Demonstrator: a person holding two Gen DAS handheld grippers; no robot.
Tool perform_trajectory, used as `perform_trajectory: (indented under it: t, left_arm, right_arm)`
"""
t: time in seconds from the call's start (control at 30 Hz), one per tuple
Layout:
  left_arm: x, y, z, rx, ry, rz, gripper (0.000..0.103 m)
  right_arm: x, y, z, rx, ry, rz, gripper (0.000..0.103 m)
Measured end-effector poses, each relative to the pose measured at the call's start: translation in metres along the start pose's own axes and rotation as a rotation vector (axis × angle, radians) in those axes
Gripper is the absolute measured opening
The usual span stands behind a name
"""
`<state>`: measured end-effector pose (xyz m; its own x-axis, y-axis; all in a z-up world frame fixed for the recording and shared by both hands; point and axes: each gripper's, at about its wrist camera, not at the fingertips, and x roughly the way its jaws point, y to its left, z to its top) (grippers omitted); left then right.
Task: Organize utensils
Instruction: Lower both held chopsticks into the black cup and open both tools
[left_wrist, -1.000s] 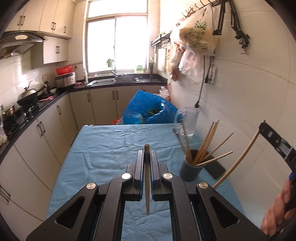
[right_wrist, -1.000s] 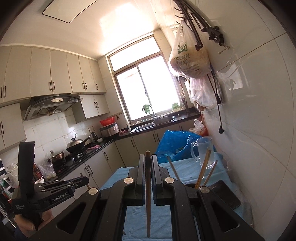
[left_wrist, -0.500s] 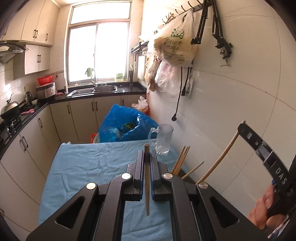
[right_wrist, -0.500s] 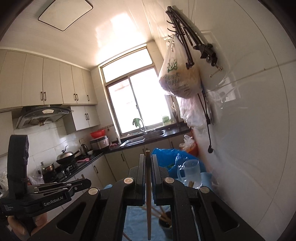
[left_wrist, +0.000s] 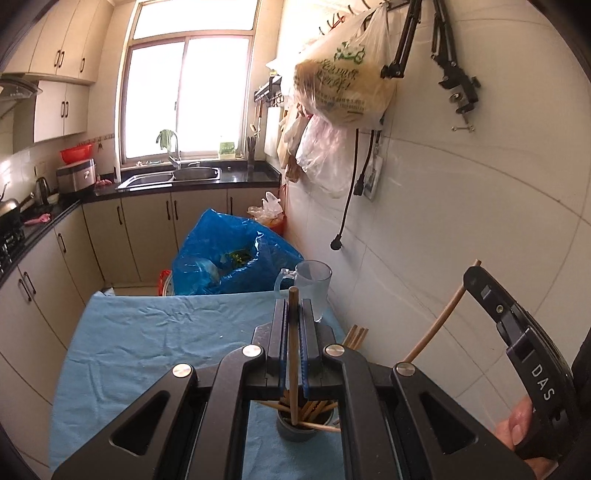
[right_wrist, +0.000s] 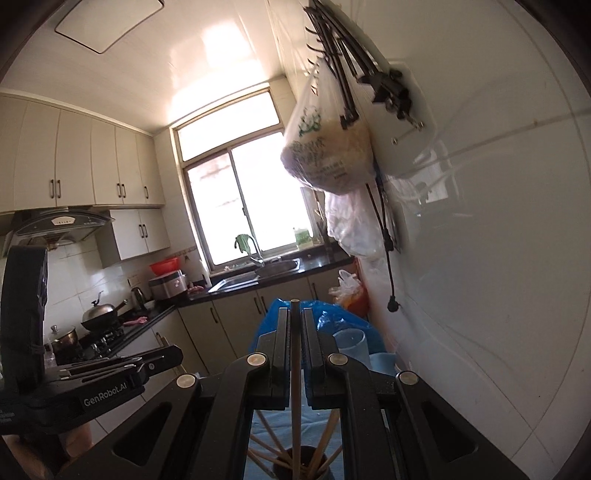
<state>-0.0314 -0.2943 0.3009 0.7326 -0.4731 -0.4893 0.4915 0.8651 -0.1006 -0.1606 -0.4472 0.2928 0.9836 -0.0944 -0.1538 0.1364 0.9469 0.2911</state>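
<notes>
Fingers on both grippers clamp one chopstick each, left gripper (left_wrist: 293, 314) and right gripper (right_wrist: 294, 325) above the dark holder cup (left_wrist: 306, 424); align tips over its opening, then release.

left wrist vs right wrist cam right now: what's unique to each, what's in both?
Left wrist only: the blue tablecloth spread wide and the right gripper with its chopstick.

Right wrist only: the range hood, the wok and the ceiling panel.

Both: a chopstick clamped upright in closed jaws, the dark holder of chopsticks below, the glass mug, the blue bag, window and sink.
</notes>
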Motion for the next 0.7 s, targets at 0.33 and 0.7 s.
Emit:
perform_trajectory:
  t: [0.33, 0.7]
  left_arm:
    - [0.044, 0.02, -0.027, -0.032, 0.072, 0.006, 0.005]
    - [0.055, 0.034, -0.052, -0.044, 0.128, 0.007, 0.006]
  right_arm:
    - [0.036, -0.017, -0.027, -0.002, 0.072, -0.021, 0.006]
    - [0.052, -0.029, -0.055, 0.01, 0.182, -0.018, 0.006]
